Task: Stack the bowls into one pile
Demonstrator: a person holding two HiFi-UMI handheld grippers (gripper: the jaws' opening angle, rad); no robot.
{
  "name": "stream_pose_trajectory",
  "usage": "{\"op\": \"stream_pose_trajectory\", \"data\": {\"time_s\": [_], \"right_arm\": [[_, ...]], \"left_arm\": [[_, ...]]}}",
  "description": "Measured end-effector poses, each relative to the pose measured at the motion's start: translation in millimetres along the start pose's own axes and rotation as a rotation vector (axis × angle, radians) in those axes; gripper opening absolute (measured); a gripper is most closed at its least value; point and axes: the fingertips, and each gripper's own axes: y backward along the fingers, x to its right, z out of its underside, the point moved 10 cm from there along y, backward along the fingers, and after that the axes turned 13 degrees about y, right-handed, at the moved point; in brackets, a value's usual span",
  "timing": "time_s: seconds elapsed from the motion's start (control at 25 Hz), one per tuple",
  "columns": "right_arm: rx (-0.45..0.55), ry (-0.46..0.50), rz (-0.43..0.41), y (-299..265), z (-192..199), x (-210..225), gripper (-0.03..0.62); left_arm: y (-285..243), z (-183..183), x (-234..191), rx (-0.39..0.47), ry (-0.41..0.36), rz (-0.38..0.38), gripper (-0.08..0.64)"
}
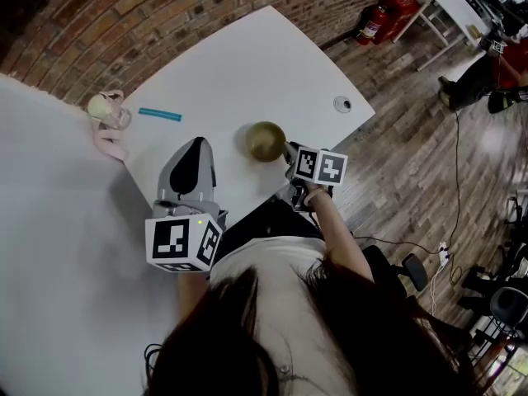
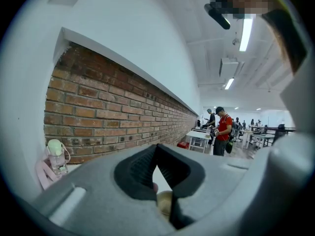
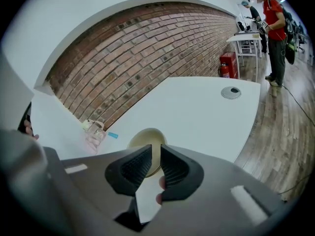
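One golden bowl sits on the white table, near its front edge. I cannot tell whether it is a single bowl or a nested pile. My right gripper is at the bowl's right rim. In the right gripper view its jaws stand a narrow gap apart, and the bowl shows just beyond and between the tips, with nothing clamped. My left gripper is held left of the bowl, over the table. Its tips touch, and a sliver of the bowl shows below them.
A pink bottle with a pale green lid stands at the table's left end, with a blue strip beside it. A round grommet is set in the far right corner. Red fire extinguishers stand by the brick wall. A person in red stands farther off.
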Motion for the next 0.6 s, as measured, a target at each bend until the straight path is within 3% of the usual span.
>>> {"op": "stream_pose_trajectory", "data": {"time_s": [0.6], "right_arm": [[0.105,0.074,0.053,31,13,-44,0.038]], "left_arm": [[51,3,-19,0.032,0.003,0.042,0.0]]}}
